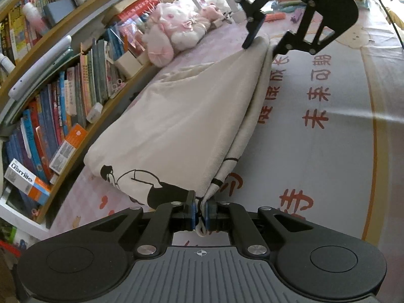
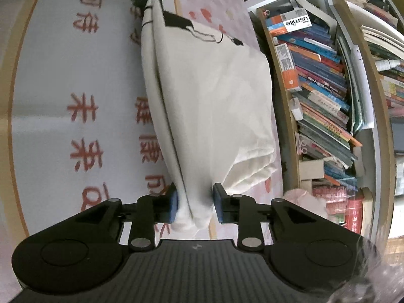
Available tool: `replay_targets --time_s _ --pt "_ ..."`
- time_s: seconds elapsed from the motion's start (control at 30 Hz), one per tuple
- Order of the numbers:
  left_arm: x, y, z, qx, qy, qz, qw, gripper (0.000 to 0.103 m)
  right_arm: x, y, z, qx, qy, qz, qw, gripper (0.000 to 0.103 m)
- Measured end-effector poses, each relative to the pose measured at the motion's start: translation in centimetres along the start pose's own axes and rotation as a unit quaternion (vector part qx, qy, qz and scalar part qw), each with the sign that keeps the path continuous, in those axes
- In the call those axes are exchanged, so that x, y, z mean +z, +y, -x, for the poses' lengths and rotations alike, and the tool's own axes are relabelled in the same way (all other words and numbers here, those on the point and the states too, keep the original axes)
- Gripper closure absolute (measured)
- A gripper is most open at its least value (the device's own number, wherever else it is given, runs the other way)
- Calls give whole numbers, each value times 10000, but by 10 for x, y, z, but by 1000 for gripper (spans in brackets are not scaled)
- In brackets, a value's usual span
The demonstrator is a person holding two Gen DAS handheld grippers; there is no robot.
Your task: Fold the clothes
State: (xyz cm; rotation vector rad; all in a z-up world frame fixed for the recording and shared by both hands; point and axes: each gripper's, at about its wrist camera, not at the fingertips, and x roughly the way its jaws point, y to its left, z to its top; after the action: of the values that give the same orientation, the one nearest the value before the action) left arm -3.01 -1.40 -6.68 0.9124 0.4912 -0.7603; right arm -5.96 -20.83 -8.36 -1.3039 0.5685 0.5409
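Cream garment [image 1: 176, 116]: on bed [image 1: 328, 151], along the bookshelf-side edge, long axis running gripper to gripper. Left gripper [image 1: 201, 210]: clamped on one end. Right gripper [image 2: 195, 203]: part-open, jaws astride the opposite bunched end.

Box [image 1: 26, 180], lower left of the left wrist view, on the bookshelf: "usmile". Same box [image 2: 295, 21] upper right in the right wrist view. Bedsheet [image 1: 315, 96]: red Chinese characters, "未来可期" legible.
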Motion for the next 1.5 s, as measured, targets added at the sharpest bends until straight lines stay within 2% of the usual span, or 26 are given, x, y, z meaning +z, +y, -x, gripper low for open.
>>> replay_targets --time_s 0.13,0.33,0.43,0.5,0.57,0.67,0.83,0.93,1.07,1.2,1.33,1.43,1.5 --pt "5 -1 0 108 108 -45 9999 90 -7 3 0 -1 -47 -129 9999 88" --pt "10 -7 3 135 151 -101 9997 89 -16 5 0 15 -131 -262 9996 89" --pt "9 -7 0 102 188 -175 9996 93 -18 6 -1 62 -189 -245 9995 89" --pt "10 -2 -1 -9 204 -103 9997 99 -19 6 -2 108 -218 -236 9994 89" --pt "11 3 -2 -146 233 3 9996 99 -20 3 -2 191 -232 -313 9991 89" --pt "16 14 8 -299 165 228 9992 99 -20 -7 2 414 -226 -571 9973 90" --pt "25 27 34 -626 16 450 9970 100 -22 -31 23 1152 -261 -979 9882 91" --pt "30 35 54 -1106 -7 614 9920 100 -26 -43 40 1649 -279 -1179 9788 91" --pt "36 47 81 -1814 -6 746 9806 100 -35 -65 70 2433 -323 -1621 9558 91" --pt "44 57 105 -2081 -105 1002 9729 99 -41 -81 102 2792 -487 -1832 9413 92" --pt "50 76 107 -2108 -175 1504 9657 99 -42 -96 114 2911 -564 -1976 9344 92" --pt "53 94 104 -2081 -261 1797 9611 99 -42 -117 113 2738 -652 -2115 9360 92" --pt "54 108 99 -2103 -333 2088 9545 99 -43 -136 110 2623 -724 -2322 9338 92"
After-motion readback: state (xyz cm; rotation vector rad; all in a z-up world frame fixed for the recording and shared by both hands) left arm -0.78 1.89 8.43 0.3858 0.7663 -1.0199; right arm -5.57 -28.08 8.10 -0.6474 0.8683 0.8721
